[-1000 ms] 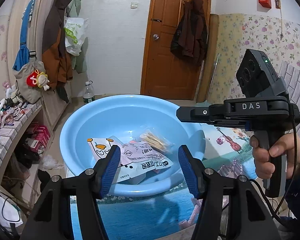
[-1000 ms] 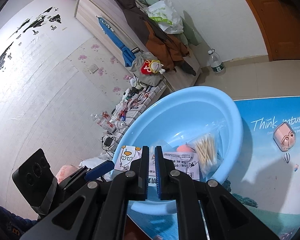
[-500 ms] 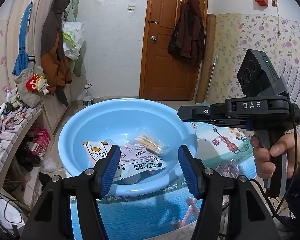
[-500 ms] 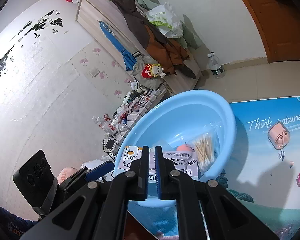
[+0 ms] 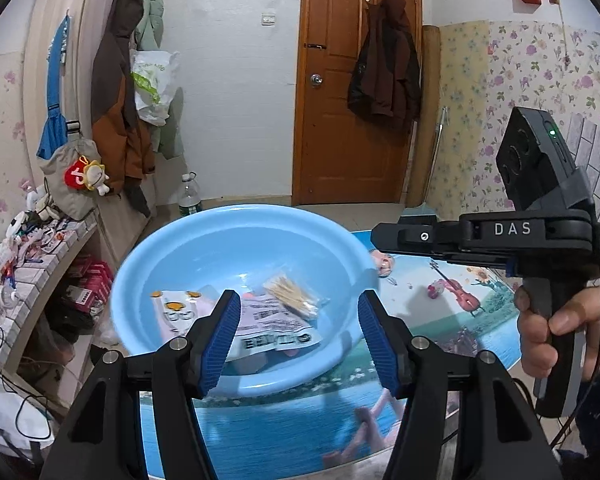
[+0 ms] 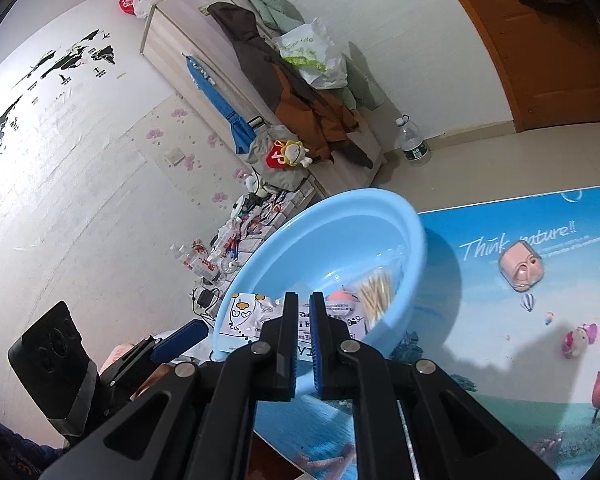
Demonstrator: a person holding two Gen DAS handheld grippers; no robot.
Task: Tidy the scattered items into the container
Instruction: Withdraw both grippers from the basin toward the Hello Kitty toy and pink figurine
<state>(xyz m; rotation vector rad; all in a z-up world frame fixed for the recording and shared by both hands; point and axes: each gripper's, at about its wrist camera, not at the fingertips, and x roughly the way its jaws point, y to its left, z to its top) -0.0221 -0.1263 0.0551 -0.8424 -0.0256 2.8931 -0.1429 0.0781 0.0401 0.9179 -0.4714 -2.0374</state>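
Observation:
A light blue plastic basin (image 5: 236, 240) (image 6: 324, 232) stands on the picture-printed table. Inside lie a white printed packet (image 5: 278, 330) (image 6: 246, 316), a clear bag of cotton swabs (image 5: 294, 294) (image 6: 376, 290) and a pink item (image 6: 340, 296). A small pink earbud case (image 6: 520, 270) (image 5: 384, 266) lies on the table right of the basin. My left gripper (image 5: 300, 340) is open and empty, just in front of the basin. My right gripper (image 6: 304, 340) is shut and empty, also short of the basin; its body (image 5: 500, 236) shows in the left wrist view.
The table cover (image 6: 540, 340) shows a blue scenery print. Left of the table is a cluttered low shelf (image 5: 32, 240) and a wardrobe with hanging coats (image 5: 120, 92). A water bottle (image 5: 189, 196) stands on the floor by the wooden door (image 5: 356, 80).
Both grippers have drawn back from the basin, which now looks smaller and farther. The earbud case has come into the left wrist view. Jaw states are unchanged.

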